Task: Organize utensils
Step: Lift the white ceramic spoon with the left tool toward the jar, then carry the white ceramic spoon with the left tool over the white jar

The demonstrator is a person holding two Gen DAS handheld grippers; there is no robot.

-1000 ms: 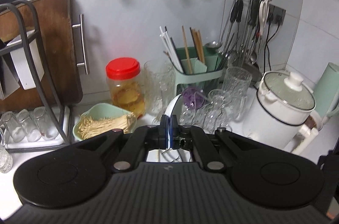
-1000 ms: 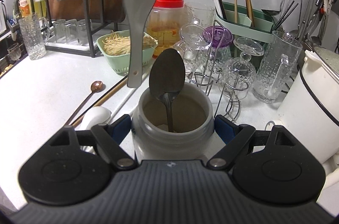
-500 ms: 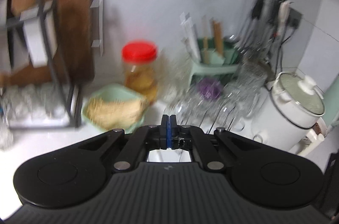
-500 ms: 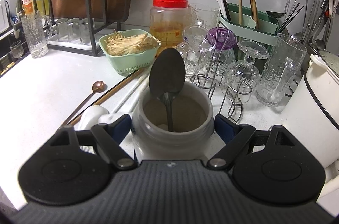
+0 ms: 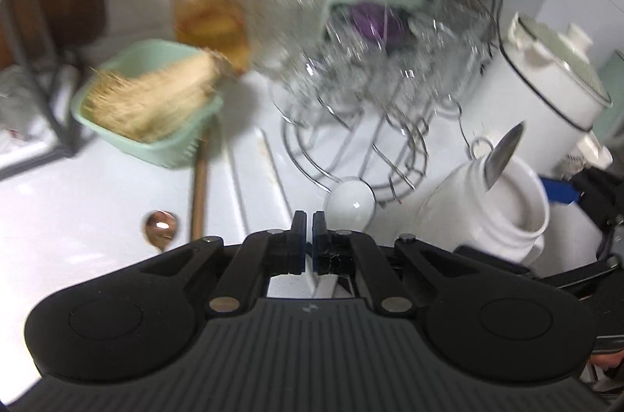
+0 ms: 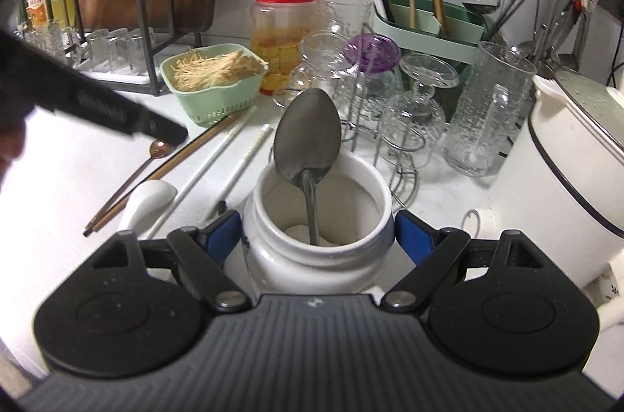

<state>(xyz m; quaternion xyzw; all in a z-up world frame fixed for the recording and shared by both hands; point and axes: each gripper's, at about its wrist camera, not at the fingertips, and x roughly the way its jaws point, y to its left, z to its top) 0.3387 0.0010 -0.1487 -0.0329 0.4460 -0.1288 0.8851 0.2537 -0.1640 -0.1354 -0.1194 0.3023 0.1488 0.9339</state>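
The white ceramic spoon [image 5: 350, 200] sat pinched between the closed jaws of the left gripper [image 5: 309, 217], its long axis running straight out ahead along the fingers, bowl end pointing away over the counter [image 5: 78, 217]. Right of that claw, the right gripper [image 6: 316, 230] gripped the white jar [image 6: 318, 248] from both sides. 1 metal spoon [image 6: 307, 143] stood in the jar, bowl up, leaning away from the claw. Left of the jar, a second white spoon [image 6: 148, 195], a copper spoon [image 6: 160, 149] and chopsticks [image 6: 163, 170] lay flat on the counter.
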